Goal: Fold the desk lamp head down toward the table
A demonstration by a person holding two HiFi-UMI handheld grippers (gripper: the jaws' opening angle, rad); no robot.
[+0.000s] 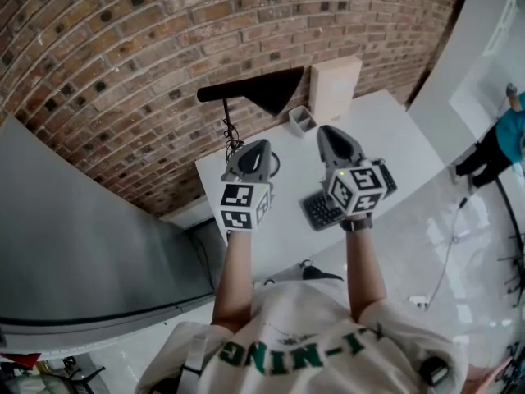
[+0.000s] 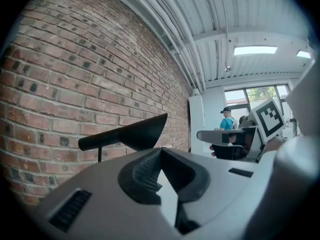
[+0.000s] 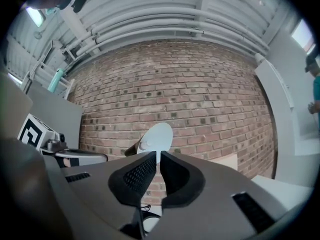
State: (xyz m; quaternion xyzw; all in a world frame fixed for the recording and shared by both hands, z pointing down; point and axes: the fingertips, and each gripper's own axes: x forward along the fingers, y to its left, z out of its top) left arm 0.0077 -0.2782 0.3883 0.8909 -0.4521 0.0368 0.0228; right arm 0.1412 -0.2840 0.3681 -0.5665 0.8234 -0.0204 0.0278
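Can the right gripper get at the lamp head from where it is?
Probably yes: the lamp head sits straight ahead of the right gripper, nothing between them; its shut jaws must open first.
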